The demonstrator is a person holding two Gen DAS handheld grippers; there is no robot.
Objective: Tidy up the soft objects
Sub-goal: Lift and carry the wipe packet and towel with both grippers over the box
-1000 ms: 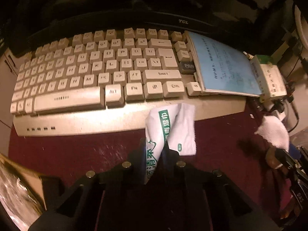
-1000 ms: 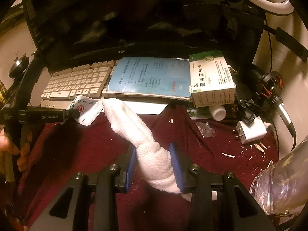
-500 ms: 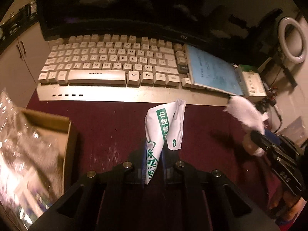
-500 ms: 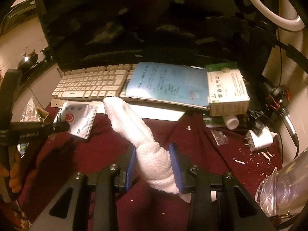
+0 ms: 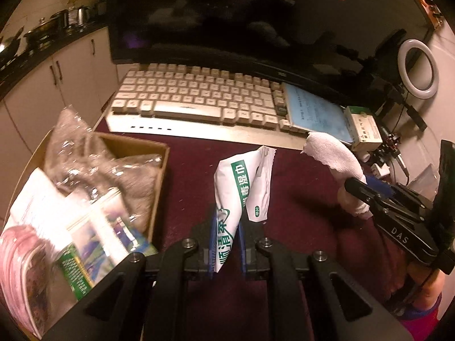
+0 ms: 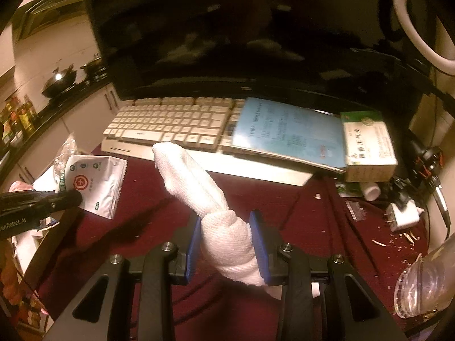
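Left to right across the maroon desk [image 5: 298, 199], as I see it through both wrist cameras.

Far left: one cardboard box [image 5: 159, 167], open-topped. I count at least two clear bags of grey stuff [image 5: 85, 153] in it, plus printed packets at the near end; blur stops an exact count there.

Centre: my left gripper [image 5: 226, 237] is clenched on one wet-wipe sachet [image 5: 241, 187], white with green print. The sachet sticks up from the blue pads, crumpled and folded, above the cloth just right of the box. From the right wrist the same sachet [image 6: 98, 183] shows a red emblem.

Behind: one keyboard [image 5: 193, 99], one dark monitor [image 5: 256, 17], one blue booklet [image 5: 312, 112] lying over the keyboard's right end, one medicine carton [image 6: 366, 147] touching the booklet's right edge.

Right: my right gripper [image 6: 227, 241] grasps one white knotted towel [image 6: 199, 182]; the knot sits between the pads and the long end rises toward the keyboard. A hand [image 5: 423, 289] holds that gripper.

Far right: one white bottle [image 6: 371, 190], one plug adapter [image 6: 403, 216], one ring light [image 5: 418, 68], one clear plastic container [image 6: 426, 284], scattered scraps.
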